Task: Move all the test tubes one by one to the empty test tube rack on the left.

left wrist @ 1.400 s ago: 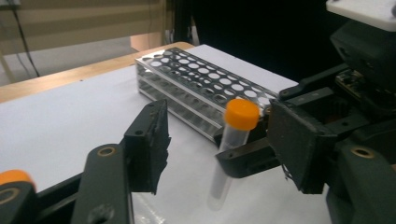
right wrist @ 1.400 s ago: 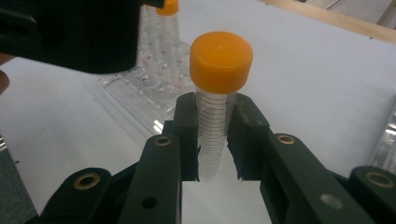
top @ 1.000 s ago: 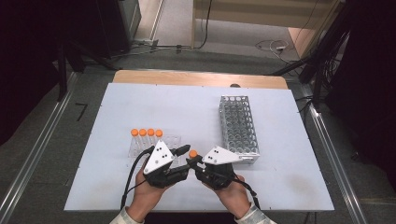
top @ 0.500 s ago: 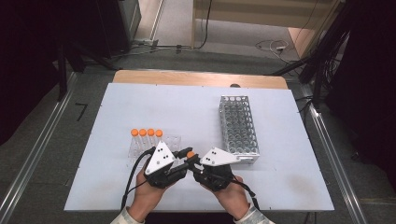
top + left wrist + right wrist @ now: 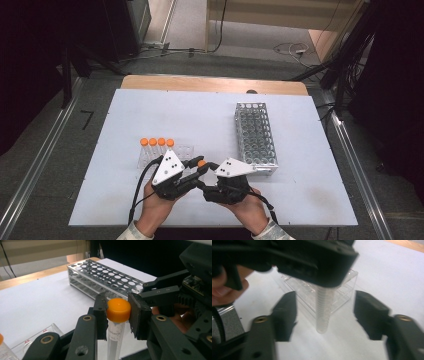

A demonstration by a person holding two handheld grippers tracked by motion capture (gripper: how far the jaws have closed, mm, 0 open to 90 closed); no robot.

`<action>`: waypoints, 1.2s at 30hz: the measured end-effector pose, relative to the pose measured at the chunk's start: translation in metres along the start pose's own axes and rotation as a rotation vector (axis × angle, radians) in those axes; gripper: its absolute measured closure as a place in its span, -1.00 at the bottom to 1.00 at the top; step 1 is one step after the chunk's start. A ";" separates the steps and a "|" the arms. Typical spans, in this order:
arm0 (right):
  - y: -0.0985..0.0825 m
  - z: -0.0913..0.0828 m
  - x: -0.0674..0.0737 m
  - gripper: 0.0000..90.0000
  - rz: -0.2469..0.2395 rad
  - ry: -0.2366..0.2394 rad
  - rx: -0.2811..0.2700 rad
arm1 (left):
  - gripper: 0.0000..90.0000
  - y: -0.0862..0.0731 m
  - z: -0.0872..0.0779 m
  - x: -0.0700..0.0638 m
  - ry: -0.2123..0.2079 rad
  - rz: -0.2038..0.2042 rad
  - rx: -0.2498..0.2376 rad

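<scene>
Step in hand: a handover; the left gripper clamps the orange cap of a test tube, while the right gripper has just sprung its jaws wide, the tube between them untouched.
Tube position: lifted above the white surface, just before the clear plastic rack.
Tube axis: upright, cap up, rounded end down.
Next move: probably carrying it to the metal rack and lowering it straight into a hole.

claws: black | top plates: grey, three-cornered | cables: black | sleeves: pale
</scene>
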State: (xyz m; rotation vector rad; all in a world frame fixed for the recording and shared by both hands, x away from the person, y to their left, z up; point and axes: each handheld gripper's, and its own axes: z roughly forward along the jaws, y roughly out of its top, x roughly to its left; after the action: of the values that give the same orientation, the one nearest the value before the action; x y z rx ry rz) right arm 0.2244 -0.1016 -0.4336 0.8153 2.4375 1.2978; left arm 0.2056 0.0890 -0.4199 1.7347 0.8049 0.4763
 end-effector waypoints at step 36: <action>-0.020 -0.026 -0.021 -0.49 0.032 -0.060 0.007 | 0.55 0.019 -0.013 0.015 0.033 -0.033 -0.069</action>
State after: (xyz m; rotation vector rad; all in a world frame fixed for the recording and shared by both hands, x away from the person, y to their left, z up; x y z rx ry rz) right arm 0.2216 -0.1408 -0.4360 0.8853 2.3931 1.2588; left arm 0.2127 0.1056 -0.3996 1.6513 0.8303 0.5056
